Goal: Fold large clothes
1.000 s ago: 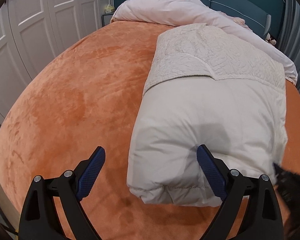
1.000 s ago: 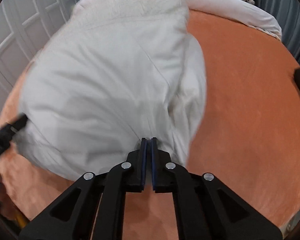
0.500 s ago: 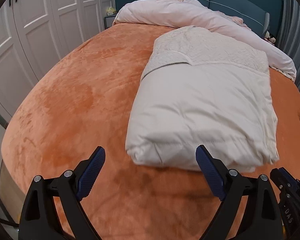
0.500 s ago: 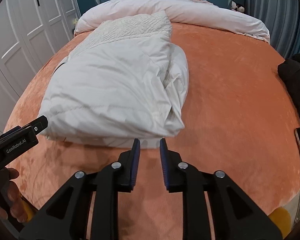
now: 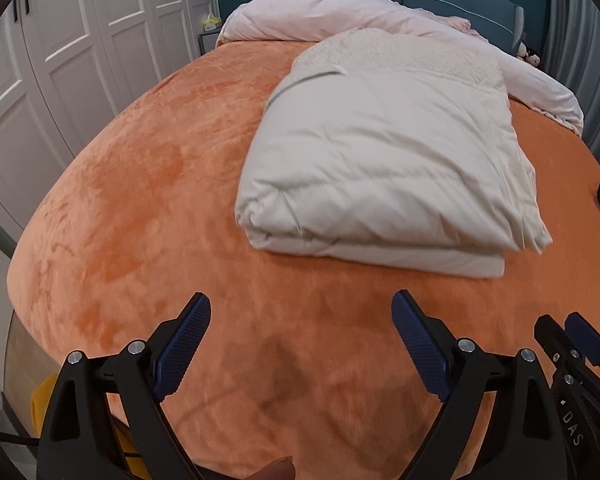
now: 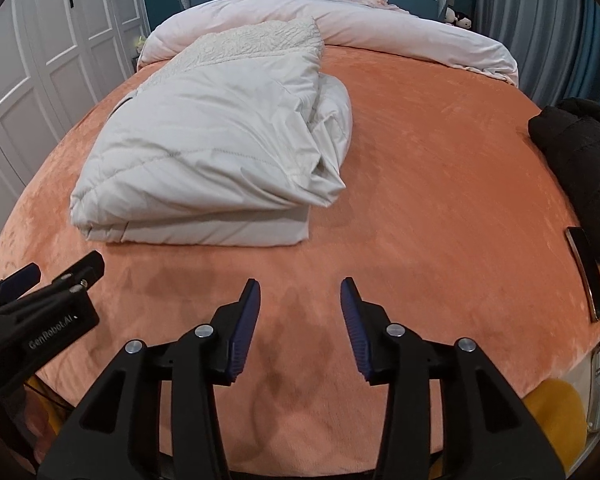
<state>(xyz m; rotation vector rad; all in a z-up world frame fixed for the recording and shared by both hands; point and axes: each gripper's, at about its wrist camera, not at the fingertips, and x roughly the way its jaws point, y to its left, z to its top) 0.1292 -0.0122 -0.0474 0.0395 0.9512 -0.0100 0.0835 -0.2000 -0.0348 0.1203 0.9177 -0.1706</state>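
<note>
Both grippers had backed off the white padded coat (image 6: pixel 212 152) since a second ago: my right gripper (image 6: pixel 300 320), then pinched shut on the near hem, had let go and now stood moderately open and empty, while my left gripper (image 5: pixel 300 340) remained spread wide, holding nothing. The coat lay folded on the orange bed (image 5: pixel 140 208), well apart from both grippers and ahead of them, its long axis running away from me toward the headboard, textured lining uppermost at the far end. In the right wrist view it sat ahead and to the left; in the left wrist view, ahead and right, so it lay between the two. Its right edge looked bunched; I judged the right gripper better placed for that side. A black garment (image 6: pixel 580 168) and a phone (image 6: pixel 586 272) lay off to the right.
</note>
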